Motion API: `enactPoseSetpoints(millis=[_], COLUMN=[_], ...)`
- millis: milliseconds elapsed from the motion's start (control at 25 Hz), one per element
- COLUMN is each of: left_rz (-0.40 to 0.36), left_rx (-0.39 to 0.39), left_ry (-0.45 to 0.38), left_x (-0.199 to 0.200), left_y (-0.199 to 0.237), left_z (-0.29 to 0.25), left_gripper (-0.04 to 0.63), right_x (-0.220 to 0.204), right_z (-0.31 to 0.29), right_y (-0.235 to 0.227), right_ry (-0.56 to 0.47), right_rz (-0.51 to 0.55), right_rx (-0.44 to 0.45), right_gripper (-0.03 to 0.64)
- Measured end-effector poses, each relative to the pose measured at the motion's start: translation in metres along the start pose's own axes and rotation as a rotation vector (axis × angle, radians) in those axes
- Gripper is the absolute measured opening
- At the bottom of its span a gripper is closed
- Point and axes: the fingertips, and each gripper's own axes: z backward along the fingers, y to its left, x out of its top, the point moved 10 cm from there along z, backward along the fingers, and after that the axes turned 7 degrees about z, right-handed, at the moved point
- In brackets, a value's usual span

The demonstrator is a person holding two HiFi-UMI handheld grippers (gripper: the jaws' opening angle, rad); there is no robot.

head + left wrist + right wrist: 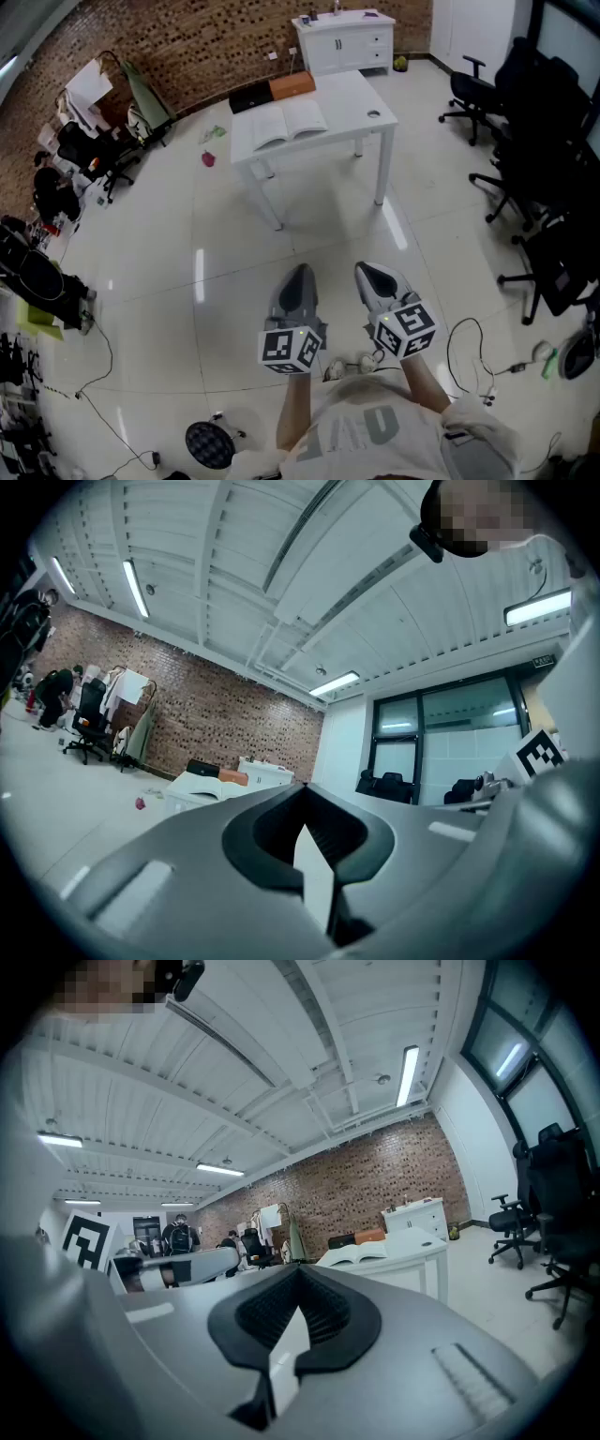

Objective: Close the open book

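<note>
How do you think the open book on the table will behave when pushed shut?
The book lies flat, so it probably won't roll. Its pages look thin, likely floppy. The table looks smooth; it may slide.

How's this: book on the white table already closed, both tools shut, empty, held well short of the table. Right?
Not closed: the head view shows the book lying open, pages spread, on the white table. The rest stands: left tool and right tool shut, empty, well short of the table.
</note>
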Motion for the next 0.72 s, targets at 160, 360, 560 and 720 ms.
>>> enactPoseSetpoints(millis=[160,360,560,720], left_rz=[-0.067,-0.059,-0.075,-0.071], left_rx=[0.099,0.082,0.078,0.089], left_ry=[-0.087,-0.035,-0.043,-0.045], left_x=[-0.007,-0.030,-0.008,-0.014], left_y=[-0.005,-0.021,-0.003,-0.009], left_z=[-0.026,-0.047,-0.040,-0.043], left_gripper=[0.018,0.018,0.018,0.018], right_x=[0.011,0.002,0.011,0.007], right_z=[-0.030,-0.010,-0.030,-0.027], right_y=[-0.035,-0.060,-0.038,-0.046], right_ry=[-0.045,-0.045,-0.057,-0.048], right_rz=[0.031,0.008,0.013,0.006], right_rx=[0.084,0.048,0.063,0.062], right_gripper=[0.003,0.003,0.002,0.003])
